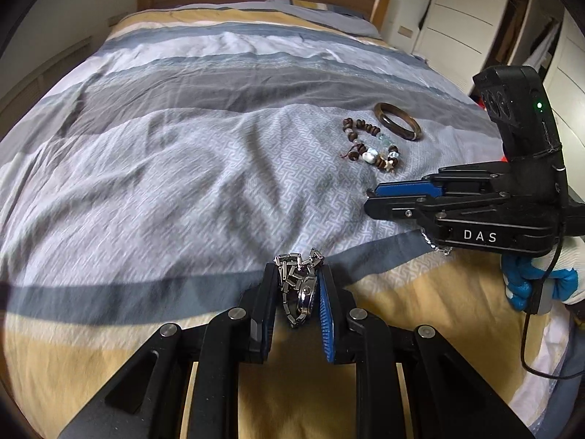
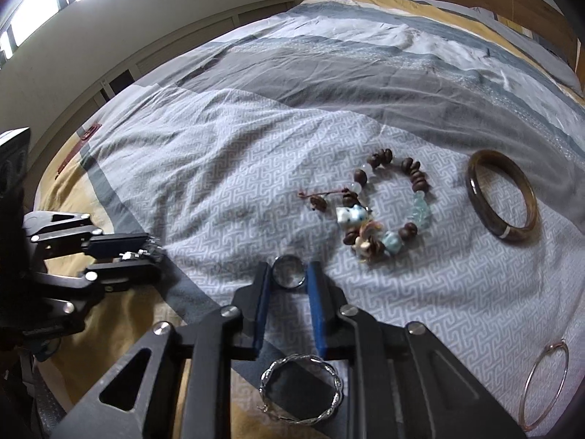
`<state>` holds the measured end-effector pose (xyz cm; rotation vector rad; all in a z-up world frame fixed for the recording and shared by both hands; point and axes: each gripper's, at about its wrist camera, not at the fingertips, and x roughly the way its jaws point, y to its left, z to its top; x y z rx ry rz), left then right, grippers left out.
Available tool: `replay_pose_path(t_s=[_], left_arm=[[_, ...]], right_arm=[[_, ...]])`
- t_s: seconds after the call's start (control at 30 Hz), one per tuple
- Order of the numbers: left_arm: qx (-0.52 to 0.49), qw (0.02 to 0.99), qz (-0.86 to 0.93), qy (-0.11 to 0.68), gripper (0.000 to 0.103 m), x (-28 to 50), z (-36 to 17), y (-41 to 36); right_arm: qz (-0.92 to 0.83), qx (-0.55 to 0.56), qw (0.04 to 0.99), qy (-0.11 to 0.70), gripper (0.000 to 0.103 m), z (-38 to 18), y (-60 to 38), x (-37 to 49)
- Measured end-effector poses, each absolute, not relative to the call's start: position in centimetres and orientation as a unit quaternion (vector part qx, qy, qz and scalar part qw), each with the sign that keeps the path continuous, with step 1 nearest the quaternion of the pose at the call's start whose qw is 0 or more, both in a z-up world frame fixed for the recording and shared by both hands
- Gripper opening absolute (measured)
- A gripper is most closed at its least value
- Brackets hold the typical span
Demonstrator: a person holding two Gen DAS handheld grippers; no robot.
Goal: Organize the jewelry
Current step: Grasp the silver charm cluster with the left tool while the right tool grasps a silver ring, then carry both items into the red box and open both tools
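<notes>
Left wrist view: the left tongs (image 1: 299,285) are pinched narrow on a silver link watch (image 1: 298,291), its bracelet bunched up between the pads and lifted off the bed (image 1: 164,168), likely so it can be carried to join the other pieces. Further up the striped duvet a beaded bracelet (image 1: 369,146) and a brown bangle (image 1: 397,121) lie just beside each other, which looks like the start of a row. The right tongs (image 1: 369,201) reach in from the right, held by a gloved hand (image 1: 537,278), and sit between the watch and that row.

Right wrist view: the right tongs (image 2: 290,270) have closed narrow on a small dark ring (image 2: 289,271), standing upright between the pads. A twisted silver bangle (image 2: 301,389) lies beneath the tongs, and a thin hoop (image 2: 546,384) sits at the right edge, both apparently unsorted. The left tongs (image 2: 146,256) hang at the left, well apart from the beads.
</notes>
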<state>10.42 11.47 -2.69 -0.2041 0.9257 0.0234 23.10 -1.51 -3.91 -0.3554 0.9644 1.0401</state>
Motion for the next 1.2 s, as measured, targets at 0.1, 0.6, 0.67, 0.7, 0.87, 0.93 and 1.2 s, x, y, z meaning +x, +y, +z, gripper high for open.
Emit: replay_pose_path(t_s=[0.1,0.6,0.67,0.7,0.87,0.93,1.2], left_arm=[[-0.101,0.890,0.021,0.445,0.021,9.6,-2.1,11.2],[-0.081,0.914,0.027,0.396,0.021,6.0,6.8,5.1],[-0.078,0.917,0.019,0.390,0.021,5.9,7.8,3.3],[-0.076,0.919,0.013,0.388,0.021,6.0,8.2,2.4],[-0.072,0.922,-0.023,0.379,0.021,7.2,10.0,-3.0],[-0.069,0.923,-0.042,0.377,0.021,8.1,10.5,-5.6],[-0.059,0.908,-0.127,0.396,0.021,13.8,9.8,-17.4]], right_arm=[[0.475,-0.160,0.747,0.437,0.019,-3.2,-1.9,22.6],[0.451,-0.120,0.798,0.380,0.019,6.5,-14.0,18.7],[0.438,-0.113,0.809,0.375,0.019,7.5,-17.1,18.5],[0.432,-0.110,0.813,0.374,0.019,7.7,-18.2,18.4],[0.383,-0.091,0.840,0.373,0.019,8.5,-26.6,18.6],[0.363,-0.082,0.848,0.376,0.019,8.3,-29.6,18.9],[0.278,-0.057,0.867,0.409,0.019,5.5,-42.3,21.3]])
